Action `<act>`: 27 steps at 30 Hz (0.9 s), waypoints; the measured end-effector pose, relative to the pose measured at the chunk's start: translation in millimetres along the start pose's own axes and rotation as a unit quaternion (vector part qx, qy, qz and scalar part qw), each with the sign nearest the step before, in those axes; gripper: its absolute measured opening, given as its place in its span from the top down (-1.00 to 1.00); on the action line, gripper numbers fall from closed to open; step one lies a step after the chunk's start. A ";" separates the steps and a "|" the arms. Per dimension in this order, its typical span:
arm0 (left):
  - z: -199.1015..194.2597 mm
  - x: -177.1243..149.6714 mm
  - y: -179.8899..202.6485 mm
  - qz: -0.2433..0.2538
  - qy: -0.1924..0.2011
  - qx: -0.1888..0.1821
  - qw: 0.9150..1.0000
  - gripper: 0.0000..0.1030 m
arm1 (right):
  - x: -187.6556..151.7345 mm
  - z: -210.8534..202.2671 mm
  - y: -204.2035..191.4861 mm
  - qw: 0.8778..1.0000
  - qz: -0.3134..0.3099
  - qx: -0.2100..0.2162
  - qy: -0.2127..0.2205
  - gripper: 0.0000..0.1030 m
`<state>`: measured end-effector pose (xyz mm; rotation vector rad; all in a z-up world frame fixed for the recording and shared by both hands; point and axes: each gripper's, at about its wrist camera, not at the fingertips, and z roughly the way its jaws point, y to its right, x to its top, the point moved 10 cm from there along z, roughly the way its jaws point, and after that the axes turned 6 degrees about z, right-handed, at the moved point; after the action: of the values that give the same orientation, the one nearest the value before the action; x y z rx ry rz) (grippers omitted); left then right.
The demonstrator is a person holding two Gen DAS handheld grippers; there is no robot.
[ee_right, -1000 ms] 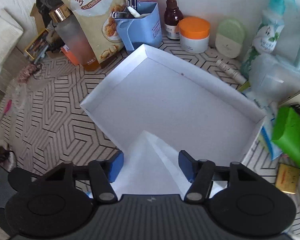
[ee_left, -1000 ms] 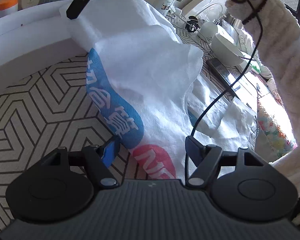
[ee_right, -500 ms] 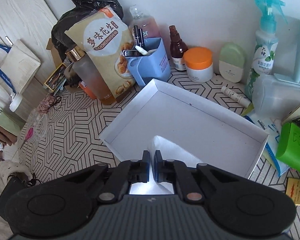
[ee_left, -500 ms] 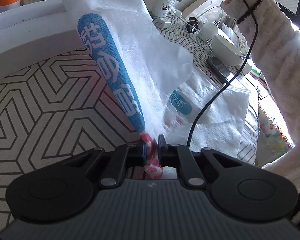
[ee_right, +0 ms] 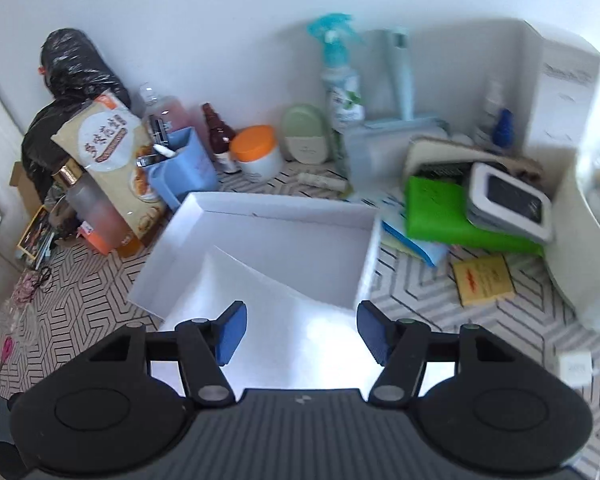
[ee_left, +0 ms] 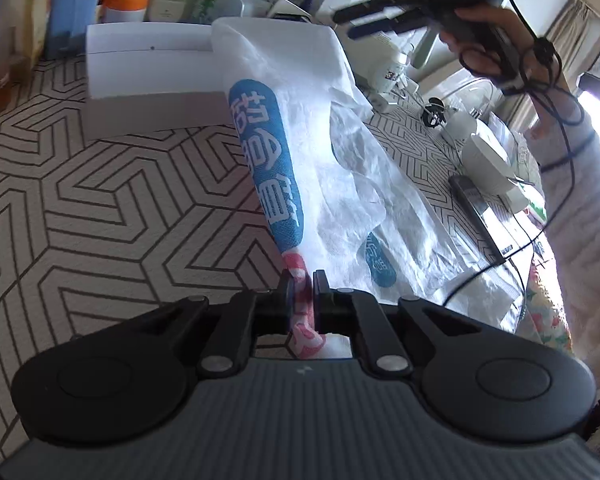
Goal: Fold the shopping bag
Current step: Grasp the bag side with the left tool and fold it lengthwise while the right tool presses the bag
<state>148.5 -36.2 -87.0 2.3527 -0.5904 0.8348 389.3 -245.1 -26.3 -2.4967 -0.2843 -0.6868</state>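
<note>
Left wrist view: left claw (ee_left: 300, 292) clamping together on the pink-and-blue printed edge of the shopping bag (ee_left: 320, 140) at lower centre. Bag stretching from there up the middle of the frame, its far end draping over the white box (ee_left: 148, 80) at upper centre, the rest lying crumpled on the patterned desk (ee_left: 80, 208) toward the right. Right claw (ee_left: 376, 20) hovering at upper right, apart from the fabric.

Right wrist view: right claw (ee_right: 300, 336) standing wide apart, gripping nothing, white bag fabric (ee_right: 260, 300) lying below it at lower centre.

Probably midway through a fold, one end pinned. Next move likely calling for closing the right claw on the far edge and keeping the fabric taut.
</note>
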 end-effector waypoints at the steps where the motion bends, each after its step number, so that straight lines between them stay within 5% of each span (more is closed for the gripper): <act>1: -4.6 -0.9 -2.9 -0.004 0.005 0.007 1.000 0.84 | -7.4 -1.0 14.5 1.000 0.009 -0.009 0.004 -0.21; 4: -18.5 -0.5 -9.5 -0.010 0.018 0.027 0.999 0.78 | -24.7 6.0 45.6 0.999 0.047 -0.011 0.014 -0.21; 8: -24.6 -3.4 -2.0 0.002 0.023 0.047 0.999 0.30 | -54.7 36.1 66.7 0.995 0.101 0.015 -0.022 -0.21; 10: -22.5 -9.8 3.3 0.009 0.012 0.056 0.998 0.27 | -75.3 50.2 68.1 0.994 0.098 0.009 -0.036 -0.22; 15: -29.1 -21.1 10.9 -0.026 0.014 0.015 0.999 0.20 | -87.9 6.7 41.2 0.998 0.062 0.020 0.023 -0.18; 20: -29.0 -27.3 17.0 -0.003 0.007 0.022 1.000 -0.12 | -137.7 -66.6 -22.6 0.996 -0.027 0.070 0.056 -0.19; 27: 1.2 -45.2 25.9 -0.002 -0.043 0.009 0.999 -0.34 | -250.7 -91.0 -90.8 0.978 -0.191 0.052 0.072 -0.21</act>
<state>102.3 -46.7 -108.8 2.4157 -0.6154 0.7426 108.9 -233.5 -52.1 -2.2974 -0.7380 -0.9723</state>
